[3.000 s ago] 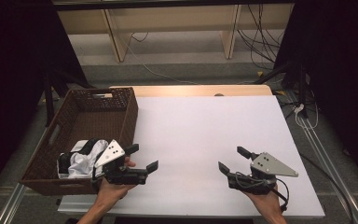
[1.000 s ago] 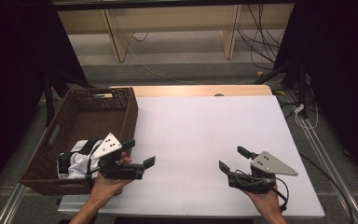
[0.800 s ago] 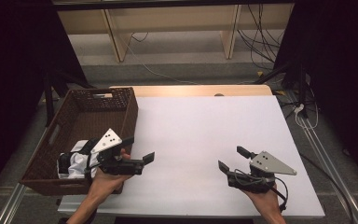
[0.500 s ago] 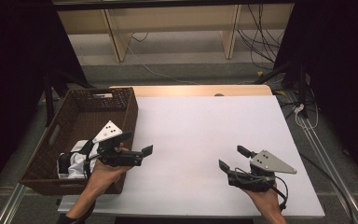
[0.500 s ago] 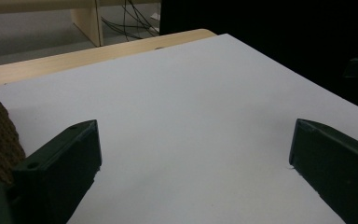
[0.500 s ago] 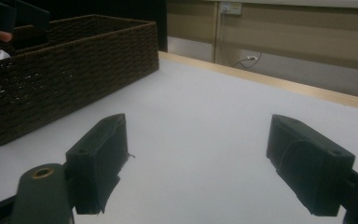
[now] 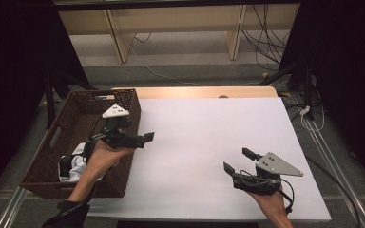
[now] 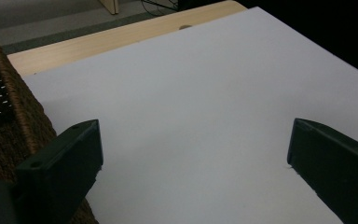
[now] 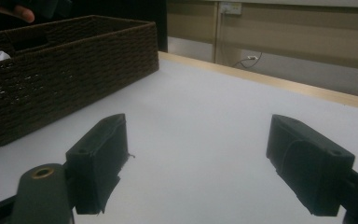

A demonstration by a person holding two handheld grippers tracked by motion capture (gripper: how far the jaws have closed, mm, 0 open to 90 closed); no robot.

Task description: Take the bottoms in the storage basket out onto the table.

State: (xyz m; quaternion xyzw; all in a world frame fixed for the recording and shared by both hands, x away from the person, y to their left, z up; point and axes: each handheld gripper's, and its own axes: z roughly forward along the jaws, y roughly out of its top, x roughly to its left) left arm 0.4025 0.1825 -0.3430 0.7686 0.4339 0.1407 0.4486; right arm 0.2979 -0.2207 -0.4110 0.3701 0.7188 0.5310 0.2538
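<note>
A brown wicker basket (image 7: pixel 95 94) stands at the table's left side, and a white and black bundle of cloth (image 7: pixel 74 162) lies in its near end. My left gripper (image 7: pixel 141 138) hovers over the basket's right wall, pointing right across the white table top (image 7: pixel 209 133). In the left gripper view it (image 8: pixel 196 135) is open, with only bare table between its jaws and the basket wall (image 8: pixel 9 107) beside it. My right gripper (image 7: pixel 237 160) rests near the front right, open and holding nothing. The right gripper view looks between its open jaws (image 9: pixel 198 135) toward the basket (image 9: pixel 65 60).
A strip of bare wood (image 7: pixel 195 92) runs along the table's far edge. Beyond it are shelf legs and cables on the floor (image 7: pixel 266 42). Metal rails (image 7: pixel 328 156) flank the table. The person's left hand (image 9: pixel 9 11) is above the basket.
My left gripper has risen from the front edge and moved away from the person, along the basket's right wall. The right gripper has stayed in place.
</note>
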